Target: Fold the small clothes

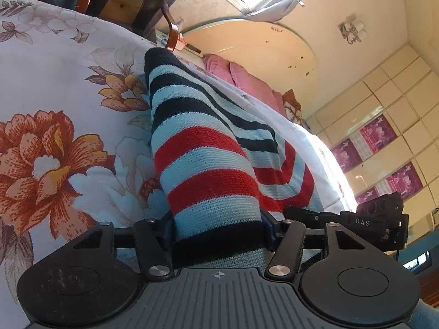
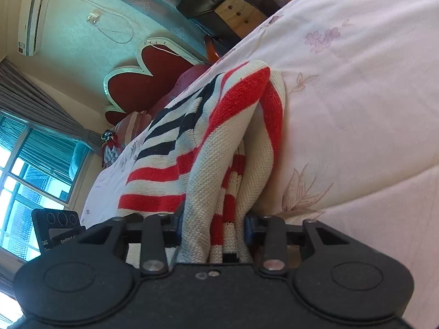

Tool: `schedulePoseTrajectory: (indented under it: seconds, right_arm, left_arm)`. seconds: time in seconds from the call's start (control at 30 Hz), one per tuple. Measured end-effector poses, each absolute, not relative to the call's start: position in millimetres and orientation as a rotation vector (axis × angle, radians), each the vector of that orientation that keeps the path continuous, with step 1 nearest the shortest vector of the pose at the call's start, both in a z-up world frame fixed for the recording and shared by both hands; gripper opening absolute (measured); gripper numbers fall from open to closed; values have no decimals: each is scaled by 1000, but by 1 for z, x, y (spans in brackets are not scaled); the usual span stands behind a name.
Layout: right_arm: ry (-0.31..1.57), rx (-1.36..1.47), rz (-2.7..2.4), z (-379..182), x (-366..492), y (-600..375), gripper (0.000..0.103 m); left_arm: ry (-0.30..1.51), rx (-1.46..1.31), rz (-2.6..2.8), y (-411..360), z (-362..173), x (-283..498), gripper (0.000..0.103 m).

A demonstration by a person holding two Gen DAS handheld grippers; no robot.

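The left claw [image 1: 218, 227] was clamped on a bunched fold of the striped sweater [image 1: 203, 148], and the right claw [image 2: 212, 227] gripped another fold. The rest of the sweater lay on the floral bedsheet [image 1: 55, 87].
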State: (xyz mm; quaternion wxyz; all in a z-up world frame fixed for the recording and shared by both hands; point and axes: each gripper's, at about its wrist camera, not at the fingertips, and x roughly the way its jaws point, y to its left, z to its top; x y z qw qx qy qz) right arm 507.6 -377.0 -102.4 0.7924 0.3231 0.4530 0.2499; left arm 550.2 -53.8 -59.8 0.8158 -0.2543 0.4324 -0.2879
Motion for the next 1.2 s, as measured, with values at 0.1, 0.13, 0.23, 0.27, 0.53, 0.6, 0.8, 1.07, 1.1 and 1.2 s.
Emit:
schedulePoseTrajectory:
  seconds: [0.1, 0.13, 0.23, 0.27, 0.53, 0.6, 0.8, 1.07, 1.1, 1.2]
  right_arm:
    - [947, 664, 522, -91, 502, -371, 34]
    - [936, 656, 520, -86, 499, -368, 34]
    - [916, 635, 528, -66, 492, -355, 34]
    - [912, 609, 532, -57, 490, -347, 34]
    - [874, 520, 580, -9, 472, -278, 34]
    - [869, 511, 597, -3, 470, -256, 34]
    - [882, 503, 650, 0, 471, -192, 34]
    - [930, 476, 696, -9, 466, -119, 34]
    - [936, 477, 699, -11, 466, -113, 34]
    - [955, 489, 697, -19, 465, -101, 34]
  left_arm:
    - [890, -555, -649, -48, -49, 546, 53]
    - [882, -554, -663, -46, -43, 544, 53]
    - [864, -546, -691, -38, -26, 538, 53]
    - [862, -547, -695, -31, -20, 536, 53]
    - [806, -534, -680, 53, 20, 511, 53]
    - [800, -527, -665, 75, 26, 505, 53]
    - [790, -524, -612, 140, 29, 487, 53]
    - [822, -555, -581, 200, 6, 469, 53]
    - [827, -557, -582, 205, 3, 469, 53]
    - [842, -562, -579, 213, -7, 468, 53]
